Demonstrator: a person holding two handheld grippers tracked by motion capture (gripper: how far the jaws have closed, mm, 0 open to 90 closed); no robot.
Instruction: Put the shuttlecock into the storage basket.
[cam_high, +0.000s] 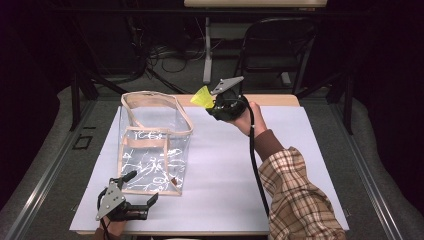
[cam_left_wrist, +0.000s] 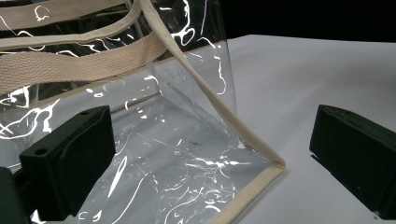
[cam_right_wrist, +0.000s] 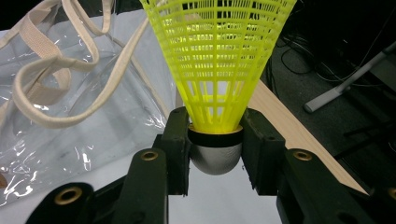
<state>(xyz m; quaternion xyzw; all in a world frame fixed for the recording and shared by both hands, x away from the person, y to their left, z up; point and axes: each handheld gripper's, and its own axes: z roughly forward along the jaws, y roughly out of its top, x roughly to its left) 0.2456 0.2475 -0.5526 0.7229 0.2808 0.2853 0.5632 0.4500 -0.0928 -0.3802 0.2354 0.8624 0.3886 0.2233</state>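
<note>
High view: a clear bag (cam_high: 152, 145) with beige trim stands open on the white table (cam_high: 225, 200), toward its left half. The right gripper (cam_high: 212, 100) is raised near the table's far edge, just to the right of the bag's rim, and carries a yellow shuttlecock (cam_high: 202, 96). The left gripper (cam_high: 142, 192) rests low at the bag's near corner with its jaws spread wide. Judging from this, the pick-up is done; the shuttlecock is not yet in the bag, so carrying it over the opening and letting go remain.

Left gripper view: the left gripper (cam_left_wrist: 210, 154) has its jaws well apart, with the bag's (cam_left_wrist: 177, 154) bottom corner and a trimmed edge lying between them. The pads appear not to press on the plastic, so the bag is bracketed, not gripped.

Right gripper view: the right gripper (cam_right_wrist: 215, 149) is clamped on the shuttlecock (cam_right_wrist: 217, 70), its jaws pinching the black band and grey rounded head, while the yellow mesh skirt flares away from the gripper. The bag (cam_right_wrist: 70, 116) and its loose straps lie to the left, close by.
</note>
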